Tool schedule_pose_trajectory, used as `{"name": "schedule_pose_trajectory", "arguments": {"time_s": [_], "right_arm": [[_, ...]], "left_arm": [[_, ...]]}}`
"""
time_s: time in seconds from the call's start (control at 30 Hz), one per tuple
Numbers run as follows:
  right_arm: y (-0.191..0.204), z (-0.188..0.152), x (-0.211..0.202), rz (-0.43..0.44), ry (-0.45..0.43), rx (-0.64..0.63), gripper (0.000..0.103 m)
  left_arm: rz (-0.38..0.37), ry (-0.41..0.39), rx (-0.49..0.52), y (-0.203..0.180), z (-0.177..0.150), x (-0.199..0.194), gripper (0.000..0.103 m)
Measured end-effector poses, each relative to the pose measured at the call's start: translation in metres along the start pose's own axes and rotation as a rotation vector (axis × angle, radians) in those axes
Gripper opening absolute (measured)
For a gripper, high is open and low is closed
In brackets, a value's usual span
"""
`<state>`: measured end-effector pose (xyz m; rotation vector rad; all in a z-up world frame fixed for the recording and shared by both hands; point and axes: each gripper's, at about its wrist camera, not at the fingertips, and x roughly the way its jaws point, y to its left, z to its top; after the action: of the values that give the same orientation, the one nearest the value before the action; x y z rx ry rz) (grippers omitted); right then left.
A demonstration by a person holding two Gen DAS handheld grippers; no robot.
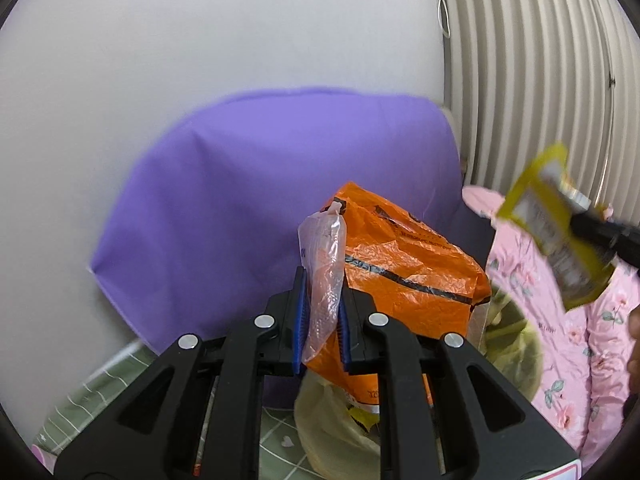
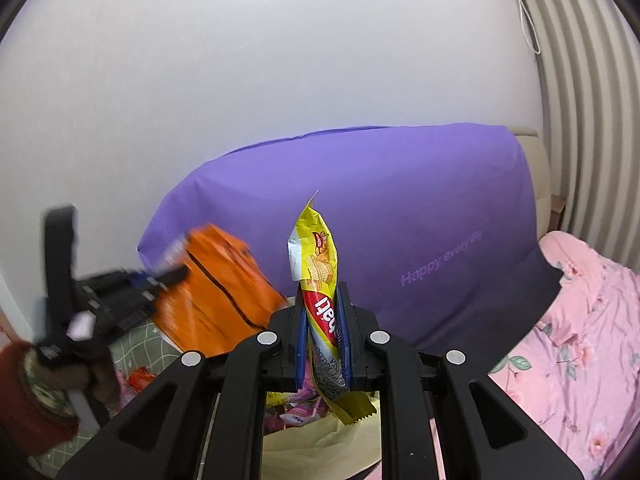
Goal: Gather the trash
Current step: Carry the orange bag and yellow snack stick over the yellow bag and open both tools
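My left gripper [image 1: 325,288] is shut on a crumpled clear plastic wrapper [image 1: 324,256], with an orange plastic bag [image 1: 404,272] pinched in behind it. In the right wrist view this left gripper [image 2: 160,276] is blurred at the left, and the orange bag [image 2: 216,292] hangs from it. My right gripper [image 2: 321,292] is shut on an upright yellow and red biscuit wrapper [image 2: 316,264]. The yellow wrapper [image 1: 556,232] also shows at the right of the left wrist view. A pale yellow bag [image 2: 320,440] lies open below both grippers.
A purple cover [image 2: 400,220] stands against the white wall behind. Pink floral bedding [image 2: 580,340] lies to the right and a green checked sheet [image 1: 100,392] to the lower left. Vertical blinds [image 1: 540,60] hang at the right. A hand with a red sleeve [image 2: 24,392] holds the left gripper.
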<state>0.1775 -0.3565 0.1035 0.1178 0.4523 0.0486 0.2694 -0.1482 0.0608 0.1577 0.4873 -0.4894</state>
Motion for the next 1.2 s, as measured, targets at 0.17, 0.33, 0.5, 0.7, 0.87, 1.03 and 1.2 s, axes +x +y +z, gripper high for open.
{"name": "schedule_pose_trajectory", "arguments": {"time_s": [0.17,0.33,0.5,0.7,0.87,1.03,1.2], "right_arm": [[0.002,-0.002,0.018,0.032,0.024,-0.017,0.014],[-0.006,-0.018,0.051,0.113,0.098,0.053,0.014],[-0.004,-0.049,0.094,0.089,0.238,0.060,0.014],[-0.004,-0.063,0.103,0.047,0.283,0.033,0.014],[-0.004,-0.068,0.101,0.027,0.297,-0.004,0.014],[0.003,-0.068,0.095,0.009,0.293,-0.052,0.020],[0.004,-0.066,0.088,-0.030,0.283,-0.072,0.036]], "left_arm": [[-0.063,0.124,-0.064,-0.001,-0.020,0.028,0.013],[-0.082,0.166,-0.059,-0.012,-0.036,0.034,0.014],[-0.133,0.222,-0.077,-0.012,-0.043,0.048,0.014],[-0.151,0.268,-0.061,-0.018,-0.049,0.060,0.014],[-0.156,0.282,-0.078,-0.030,-0.045,0.068,0.016],[-0.200,0.276,-0.115,-0.020,-0.043,0.063,0.027],[-0.221,0.246,-0.164,-0.004,-0.039,0.047,0.033]]}}
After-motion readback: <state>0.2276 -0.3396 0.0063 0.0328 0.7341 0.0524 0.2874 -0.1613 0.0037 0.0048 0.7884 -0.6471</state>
